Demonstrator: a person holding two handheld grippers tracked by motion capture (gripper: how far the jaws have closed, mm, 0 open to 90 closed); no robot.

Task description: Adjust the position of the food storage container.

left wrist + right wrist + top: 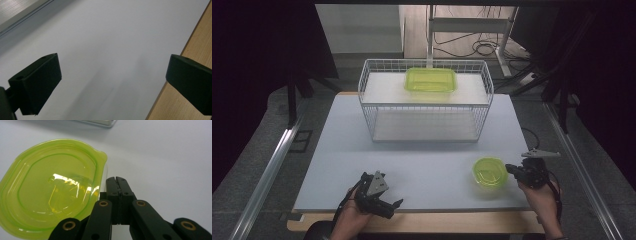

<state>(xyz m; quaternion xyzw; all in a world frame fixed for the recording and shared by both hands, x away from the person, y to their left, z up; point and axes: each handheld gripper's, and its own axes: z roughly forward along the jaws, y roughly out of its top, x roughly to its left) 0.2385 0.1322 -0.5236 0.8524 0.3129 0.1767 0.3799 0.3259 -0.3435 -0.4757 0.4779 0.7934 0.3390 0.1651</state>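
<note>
A small round container with a translucent green lid (489,171) (55,187) stands on the grey table top (422,165) at the front right. My right gripper (509,169) (116,180) lies just right of it, jaws pressed together with nothing between them, tips close beside the lid's rim. My left gripper (393,207) (113,66) hovers at the front left by the table's edge, open, with bare table between its fingers (37,82). A green rectangular container (430,80) rests on the top shelf of a white wire basket (484,80).
The wire basket stands across the back middle of the table and has a lower shelf. A wooden strip (437,222) (197,42) runs along the front edge. Metal rails (267,175) flank the table, and cables (482,47) lie on the floor behind.
</note>
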